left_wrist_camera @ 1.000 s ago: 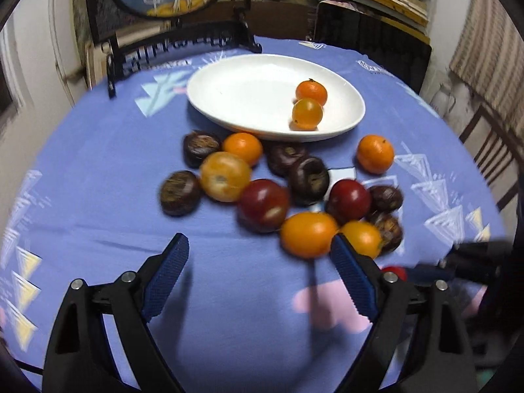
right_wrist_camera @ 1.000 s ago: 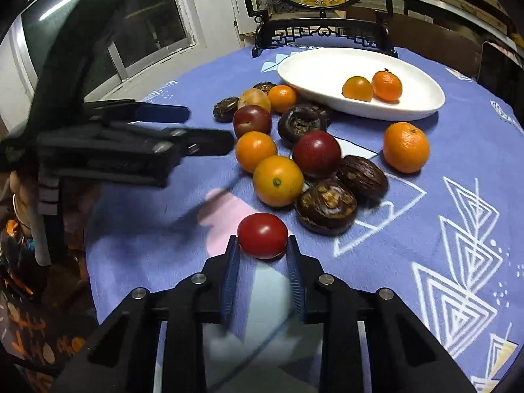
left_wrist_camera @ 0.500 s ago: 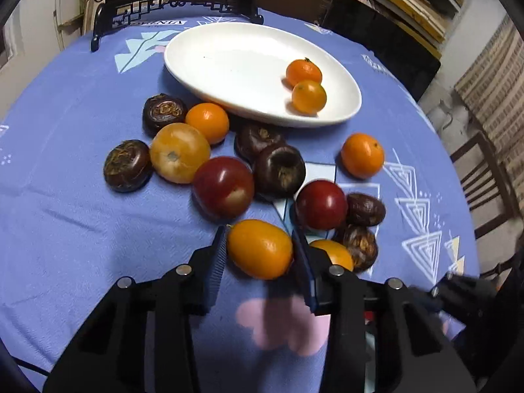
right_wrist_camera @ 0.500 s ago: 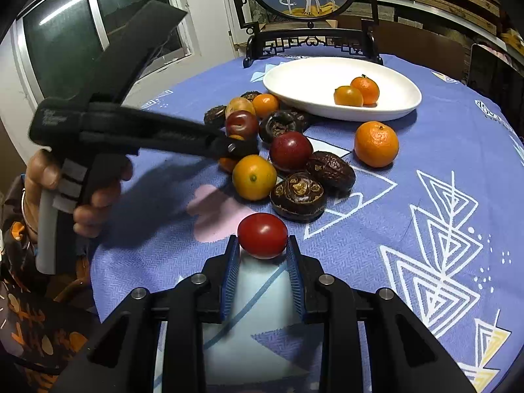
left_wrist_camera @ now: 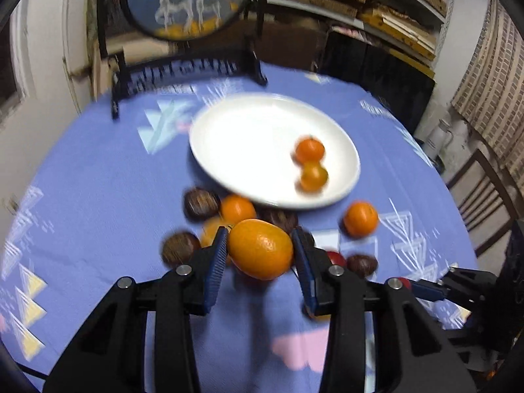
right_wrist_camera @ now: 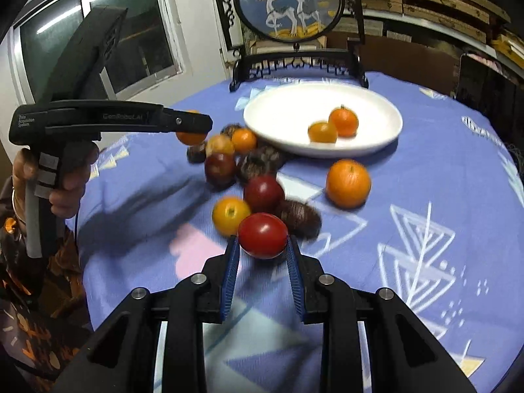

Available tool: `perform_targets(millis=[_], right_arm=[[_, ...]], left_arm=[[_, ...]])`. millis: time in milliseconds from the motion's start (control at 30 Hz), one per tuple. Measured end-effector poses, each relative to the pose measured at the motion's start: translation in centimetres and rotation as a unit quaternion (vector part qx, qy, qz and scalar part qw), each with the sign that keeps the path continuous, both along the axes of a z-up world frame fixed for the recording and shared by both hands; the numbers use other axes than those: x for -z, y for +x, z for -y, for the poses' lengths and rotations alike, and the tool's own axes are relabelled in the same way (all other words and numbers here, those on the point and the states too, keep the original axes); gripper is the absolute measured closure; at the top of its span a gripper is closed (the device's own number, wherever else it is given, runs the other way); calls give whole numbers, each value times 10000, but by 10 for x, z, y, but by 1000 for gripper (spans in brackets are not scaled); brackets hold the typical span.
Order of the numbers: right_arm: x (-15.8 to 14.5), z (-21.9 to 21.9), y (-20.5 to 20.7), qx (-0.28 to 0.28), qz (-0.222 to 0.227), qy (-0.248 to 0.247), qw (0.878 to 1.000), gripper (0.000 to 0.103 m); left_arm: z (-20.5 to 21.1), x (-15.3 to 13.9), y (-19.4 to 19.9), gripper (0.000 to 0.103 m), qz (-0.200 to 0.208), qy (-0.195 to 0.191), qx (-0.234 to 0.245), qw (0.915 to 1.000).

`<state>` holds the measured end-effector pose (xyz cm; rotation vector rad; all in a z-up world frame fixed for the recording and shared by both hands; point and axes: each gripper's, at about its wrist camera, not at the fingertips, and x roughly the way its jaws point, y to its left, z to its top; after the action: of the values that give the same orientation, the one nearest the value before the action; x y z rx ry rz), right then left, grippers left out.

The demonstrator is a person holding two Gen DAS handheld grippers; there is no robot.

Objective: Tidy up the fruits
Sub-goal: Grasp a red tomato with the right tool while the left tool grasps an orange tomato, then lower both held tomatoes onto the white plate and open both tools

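Observation:
My left gripper (left_wrist_camera: 260, 250) is shut on a large orange fruit (left_wrist_camera: 260, 249) and holds it above the pile of fruit on the blue cloth. It also shows in the right wrist view (right_wrist_camera: 191, 127), raised at the left. My right gripper (right_wrist_camera: 262, 244) is shut on a red tomato (right_wrist_camera: 263, 235), lifted over the table's near side. A white oval plate (left_wrist_camera: 242, 140) (right_wrist_camera: 288, 114) beyond the pile holds two small orange fruits (left_wrist_camera: 309, 149) (right_wrist_camera: 343, 121).
Several orange, red and dark brown fruits (right_wrist_camera: 263, 193) lie in front of the plate. One orange (right_wrist_camera: 348, 183) lies apart at the right. A framed round picture on a black stand (right_wrist_camera: 291, 3) stands behind the plate. A chair (left_wrist_camera: 484, 203) stands at the right.
My left gripper closed on the large orange fruit and lifted it off the cloth. My right gripper has risen with the red tomato.

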<state>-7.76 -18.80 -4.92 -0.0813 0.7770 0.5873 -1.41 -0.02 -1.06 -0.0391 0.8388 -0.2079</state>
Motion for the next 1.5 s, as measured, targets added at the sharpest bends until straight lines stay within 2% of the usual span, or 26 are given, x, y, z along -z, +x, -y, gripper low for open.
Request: perform_targets(millis=[133, 300, 500, 700, 800, 867, 900, 933, 1000, 1100, 1167, 1267, 1400, 1500], right_arm=[[-9, 1, 10, 18, 98, 102, 9999, 74], [-23, 2, 35, 142, 250, 125, 9995, 74], [-42, -9, 95, 449, 498, 113, 9977, 74], [-29, -29, 155, 508, 316, 220, 9980, 74], [-19, -38, 176, 559, 240, 123, 9981, 73], [-14, -41, 189, 659, 190, 45, 9976, 70], [-13, -41, 192, 736, 205, -4, 9971, 55], [-12, -38, 193, 870, 270, -1, 9958, 41], [-11, -32, 193, 941, 294, 135, 9950, 40], [-6, -24, 187, 1003, 207, 289, 9943, 39], [-7, -20, 183, 979, 150, 294, 9946, 39], [-11, -14, 157, 844, 179, 315, 9958, 35], [-12, -8, 110, 583, 311, -21, 9978, 34], [-5, -1, 70, 306, 154, -271, 9990, 34]], left_arm=[[-2, -8, 7, 64, 291, 265, -91, 9992], [-7, -8, 36, 64, 273, 277, -119, 9992], [-1, -3, 92, 64, 182, 267, -218, 9992], [-8, 16, 133, 64, -55, 18, -520, 9986], [-10, 29, 144, 64, -201, 25, -604, 9980], [-12, 36, 149, 64, -302, -16, -620, 9976], [-13, 40, 151, 64, -357, -29, -606, 9975], [-14, 43, 151, 64, -382, -28, -621, 9973], [-19, 43, 150, 63, -310, -32, -650, 9974], [-22, 39, 149, 48, -183, -79, -699, 9974], [-20, 35, 145, 46, -70, -37, -678, 9977], [-15, 29, 136, 43, 26, -17, -530, 9986], [-7, 22, 115, 36, 213, 91, -291, 9993], [-1, 23, 86, 34, 292, 228, -4, 9993]])
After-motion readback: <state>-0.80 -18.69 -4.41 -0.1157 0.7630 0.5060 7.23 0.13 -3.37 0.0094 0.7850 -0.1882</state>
